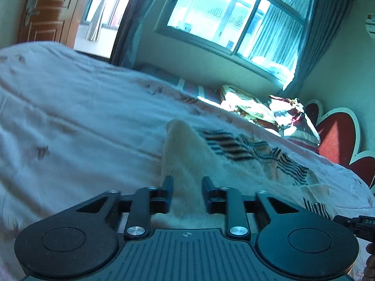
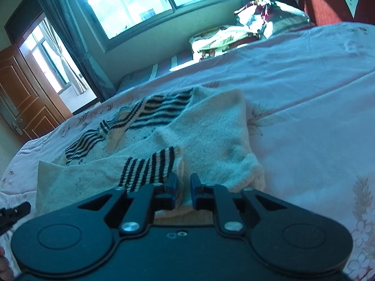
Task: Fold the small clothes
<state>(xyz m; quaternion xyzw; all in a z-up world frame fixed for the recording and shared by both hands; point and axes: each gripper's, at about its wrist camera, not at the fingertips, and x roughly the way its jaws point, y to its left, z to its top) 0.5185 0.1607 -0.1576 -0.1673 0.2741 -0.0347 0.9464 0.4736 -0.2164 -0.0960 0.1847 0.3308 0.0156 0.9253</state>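
A small cream knitted sweater [image 2: 206,126] with black-and-tan striped bands lies on the bed. In the left wrist view a cream part of the sweater [image 1: 185,154] rises in a peak between the fingers of my left gripper [image 1: 187,182], which are shut on it. In the right wrist view my right gripper [image 2: 184,182] is shut on the sweater's edge beside a striped cuff [image 2: 150,166]. The tip of the other gripper shows at the left edge [image 2: 14,210].
The bed has a pale pink floral cover [image 2: 304,89]. A pile of bedding and pillows [image 2: 246,28] lies at the head by a red heart-shaped headboard [image 2: 328,0]. A window [image 1: 234,11] and a wooden door [image 2: 25,98] stand beyond.
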